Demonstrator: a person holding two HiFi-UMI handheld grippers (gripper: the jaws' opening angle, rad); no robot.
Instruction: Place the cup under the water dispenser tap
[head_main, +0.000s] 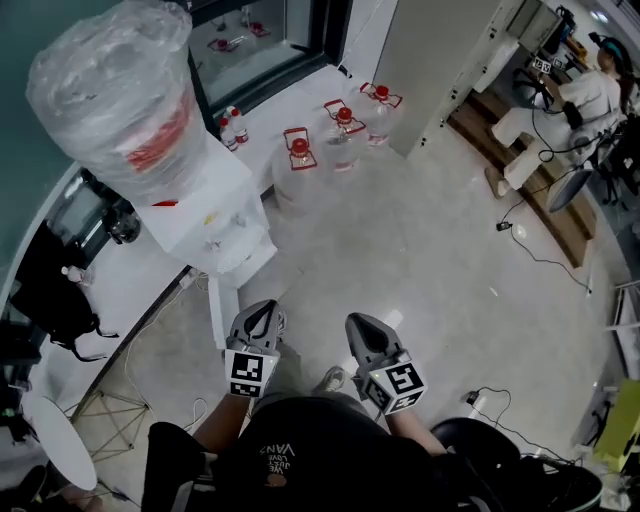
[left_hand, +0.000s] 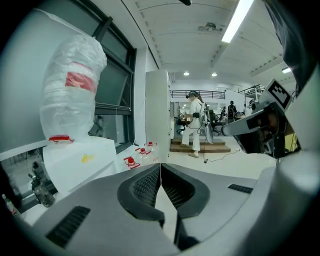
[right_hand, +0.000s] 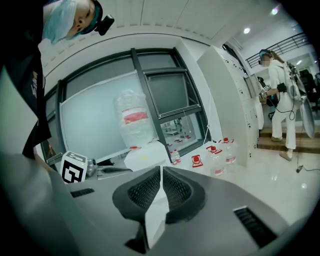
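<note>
step: before pickup, cup in no view | water dispenser (head_main: 205, 215): plastic-wrapped bottle (head_main: 115, 85) on top, fill unreadable | left gripper (head_main: 262, 312): closed, empty | red-capped jugs (head_main: 340, 135) on floor: fill unclear | right gripper (head_main: 362, 325): closed, empty | next: probably find cup, open a gripper

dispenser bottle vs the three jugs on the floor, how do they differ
The dispenser bottle is wrapped in crinkled clear plastic; the floor jugs are bare. The dispenser bottle sits on top of the white dispenser; the floor jugs stand upright on the floor. The floor jugs show red caps and red carry handles; the dispenser bottle shows no handle. Both are clear with red markings.
</note>
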